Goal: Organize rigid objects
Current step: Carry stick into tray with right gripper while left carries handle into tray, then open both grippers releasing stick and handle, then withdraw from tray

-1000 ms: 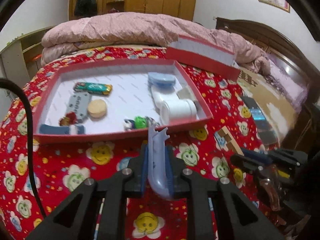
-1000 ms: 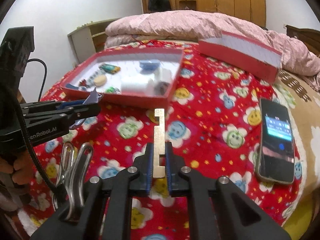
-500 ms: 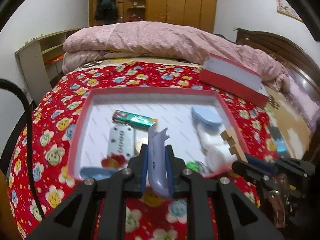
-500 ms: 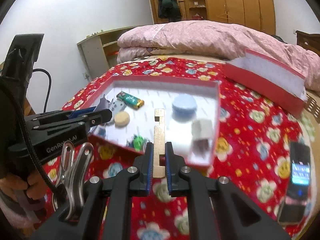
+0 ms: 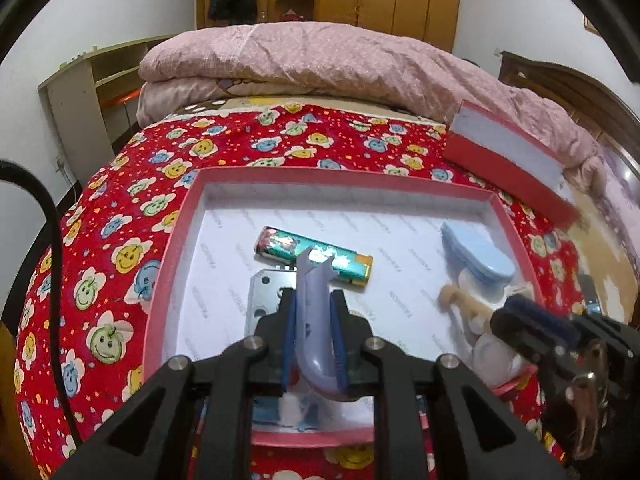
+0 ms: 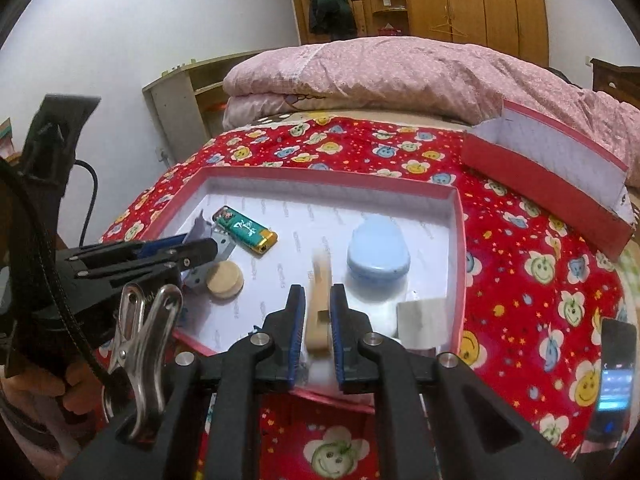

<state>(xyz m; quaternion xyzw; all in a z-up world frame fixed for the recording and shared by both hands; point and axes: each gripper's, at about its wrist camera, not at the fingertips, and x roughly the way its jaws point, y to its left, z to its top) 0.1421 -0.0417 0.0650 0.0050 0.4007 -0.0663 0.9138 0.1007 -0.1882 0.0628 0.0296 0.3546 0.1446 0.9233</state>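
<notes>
Where left cam misses, phone (image 6: 614,380) rt-side

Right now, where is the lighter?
In both views the lighter lies in the red box, left half, just beyond the grey metal plate.

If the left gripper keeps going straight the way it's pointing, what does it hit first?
Probably the green lighter: the purple piece held by the left gripper points straight at it inside the red tray. Depth is unclear, so the grey plate below might come first.
</notes>
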